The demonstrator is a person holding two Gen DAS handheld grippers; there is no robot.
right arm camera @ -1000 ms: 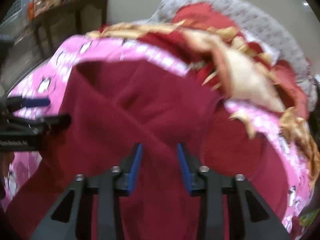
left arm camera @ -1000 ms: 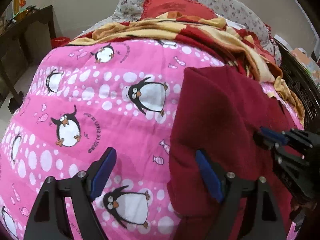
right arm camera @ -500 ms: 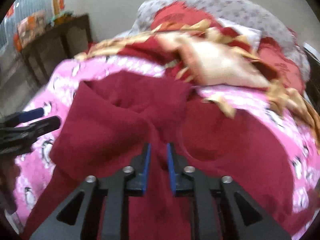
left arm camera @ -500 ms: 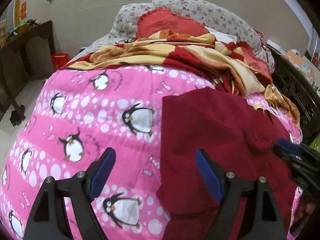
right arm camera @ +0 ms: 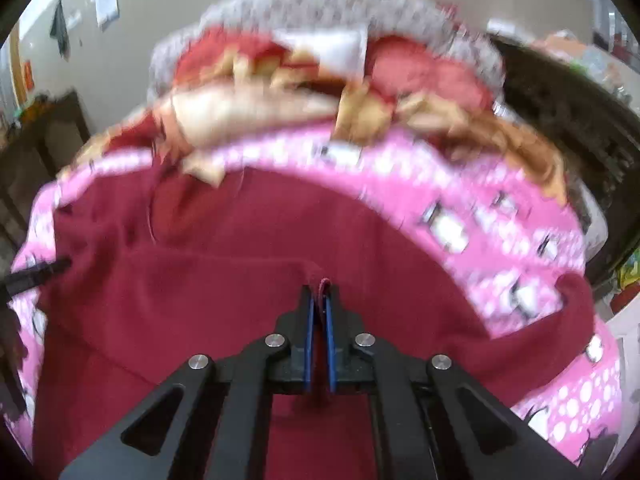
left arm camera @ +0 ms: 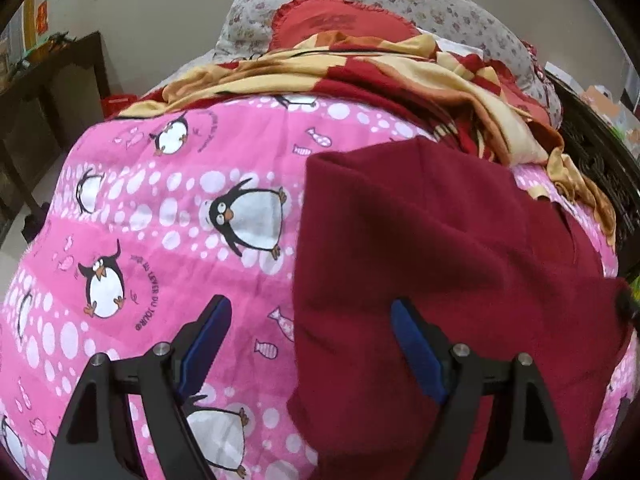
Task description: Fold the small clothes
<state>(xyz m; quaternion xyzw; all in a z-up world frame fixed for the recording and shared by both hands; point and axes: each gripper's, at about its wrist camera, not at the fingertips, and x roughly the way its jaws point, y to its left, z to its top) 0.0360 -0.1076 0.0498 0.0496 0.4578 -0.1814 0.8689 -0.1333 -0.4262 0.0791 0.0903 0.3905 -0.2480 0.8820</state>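
A dark red garment (left arm camera: 440, 248) lies spread on a pink penguin-print blanket (left arm camera: 168, 208) covering the bed. My left gripper (left arm camera: 309, 312) hovers open over the garment's left edge; one finger is above the blanket, the other above the red cloth, and nothing is pinched. In the blurred right wrist view my right gripper (right arm camera: 320, 294) is shut on a small raised fold of the garment (right arm camera: 248, 304), which pokes up between the blue pads. The tip of the left gripper (right arm camera: 38, 276) shows at that view's left edge.
A crumpled red-and-yellow blanket (left arm camera: 400, 64) and floral pillows (left arm camera: 400, 4) are heaped at the head of the bed. A dark wooden table (left arm camera: 52, 80) stands to the left, and a dark bed frame (left arm camera: 600, 168) runs along the right side.
My right gripper has swung to the right, dragging a pinch of red cloth, and has almost left the left wrist view. Its jaws have closed tight. The left gripper shifted only slightly.
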